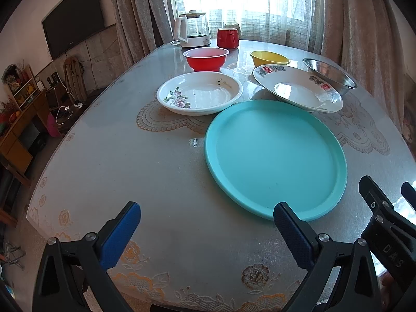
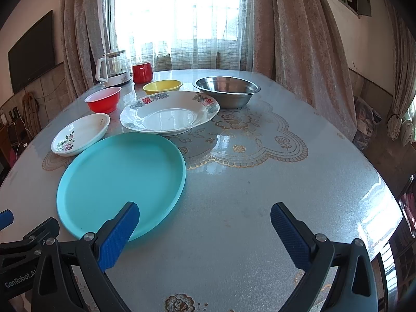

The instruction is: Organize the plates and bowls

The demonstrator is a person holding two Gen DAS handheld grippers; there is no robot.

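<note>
Left gripper point(image 1: 206, 223) wide open, empty, over the near table point(image 1: 156, 182) edge. Right gripper point(image 2: 205, 221) same. Teal plate point(image 1: 275, 156) nearest; floral plate point(image 1: 199, 93) and big white plate point(image 1: 296, 88) behind it; red bowl point(image 1: 206, 58), yellow bowl point(image 1: 269, 57), steel bowl point(image 1: 329, 75) farthest. 6 pieces, all unstacked.

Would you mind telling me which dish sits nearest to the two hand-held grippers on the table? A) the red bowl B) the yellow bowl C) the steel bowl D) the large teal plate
D: the large teal plate lies at the near side of the table, right in front of the open right hand-held gripper and left hand-held gripper, while the bowls stand farther back toward the window.
</note>
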